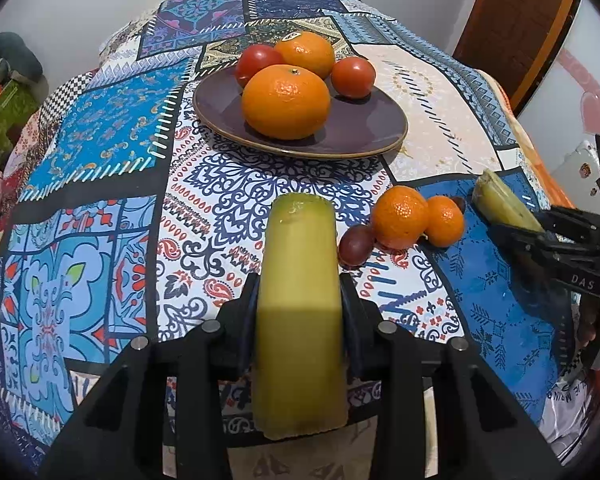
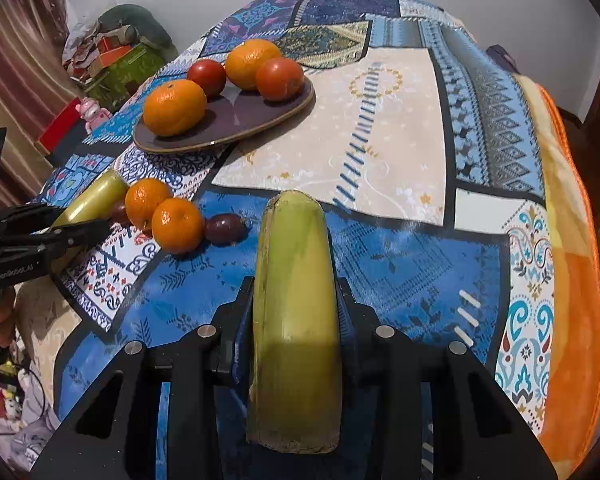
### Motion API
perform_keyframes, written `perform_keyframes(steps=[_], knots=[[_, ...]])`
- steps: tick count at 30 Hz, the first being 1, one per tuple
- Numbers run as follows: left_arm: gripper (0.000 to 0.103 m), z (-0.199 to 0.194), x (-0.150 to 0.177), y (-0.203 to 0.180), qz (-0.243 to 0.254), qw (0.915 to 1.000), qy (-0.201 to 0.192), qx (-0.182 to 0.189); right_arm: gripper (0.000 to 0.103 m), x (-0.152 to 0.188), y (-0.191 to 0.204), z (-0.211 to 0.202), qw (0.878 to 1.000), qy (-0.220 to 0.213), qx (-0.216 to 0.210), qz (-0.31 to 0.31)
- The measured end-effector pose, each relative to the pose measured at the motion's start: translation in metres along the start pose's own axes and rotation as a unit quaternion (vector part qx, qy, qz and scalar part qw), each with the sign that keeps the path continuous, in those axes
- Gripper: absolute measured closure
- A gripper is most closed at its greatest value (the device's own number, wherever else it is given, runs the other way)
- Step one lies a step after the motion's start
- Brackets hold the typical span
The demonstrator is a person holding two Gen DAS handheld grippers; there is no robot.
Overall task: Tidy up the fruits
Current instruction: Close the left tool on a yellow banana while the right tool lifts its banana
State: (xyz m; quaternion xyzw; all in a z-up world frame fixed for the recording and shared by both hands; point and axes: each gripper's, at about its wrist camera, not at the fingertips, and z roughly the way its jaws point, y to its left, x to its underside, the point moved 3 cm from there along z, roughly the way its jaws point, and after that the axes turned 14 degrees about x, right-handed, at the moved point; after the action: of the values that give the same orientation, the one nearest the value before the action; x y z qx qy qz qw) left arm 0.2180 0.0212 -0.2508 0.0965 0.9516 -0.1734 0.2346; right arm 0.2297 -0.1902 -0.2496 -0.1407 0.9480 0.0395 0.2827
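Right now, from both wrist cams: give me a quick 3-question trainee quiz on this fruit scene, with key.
1. True or false: the purple plate holds two oranges and two tomatoes.
2. Multiple choice: what does the left gripper hold between its fingers?
A. an orange
B. a yellow-green fruit piece
C. nothing
3. Fill in: the two small oranges off the plate lie on the ____.

Key
1. True: large orange, rear orange, two tomatoes.
2. B: left fruit piece. The right gripper holds a similar right fruit piece.
3. Tablecloth, beside dark plums.
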Motion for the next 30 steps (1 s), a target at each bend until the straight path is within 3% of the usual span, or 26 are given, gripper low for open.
perform_keyframes(steps=[13, 19, 22, 30], knots=[[0.066, -0.029, -0.007, 0.008, -0.006, 0.9995, -0.028, -0.012, 0.069, -0.038, 0.006, -0.028, 0.998, -0.061, -0.014, 0.01], [0.066, -0.012, -0.002, 0.019, -0.018, 0.9998, 0.009, -0.01, 0.069, -0.042, 0.012, -0.028, 0.998, -0.065, -0.014, 0.001], [0.066, -0.006, -0.002, 0.017, -0.009, 0.9999, 0.005, -0.014, 0.069, -0.043, 0.015, -0.025, 0.998, -0.062, -0.016, -0.001], [0.066, 0.011, -0.019, 0.02, -0.001, 0.9995, 0.028, 0.018, 0.069, -0.048, 0.022, -0.027, 0.997, -0.067, -0.028, 0.0]])
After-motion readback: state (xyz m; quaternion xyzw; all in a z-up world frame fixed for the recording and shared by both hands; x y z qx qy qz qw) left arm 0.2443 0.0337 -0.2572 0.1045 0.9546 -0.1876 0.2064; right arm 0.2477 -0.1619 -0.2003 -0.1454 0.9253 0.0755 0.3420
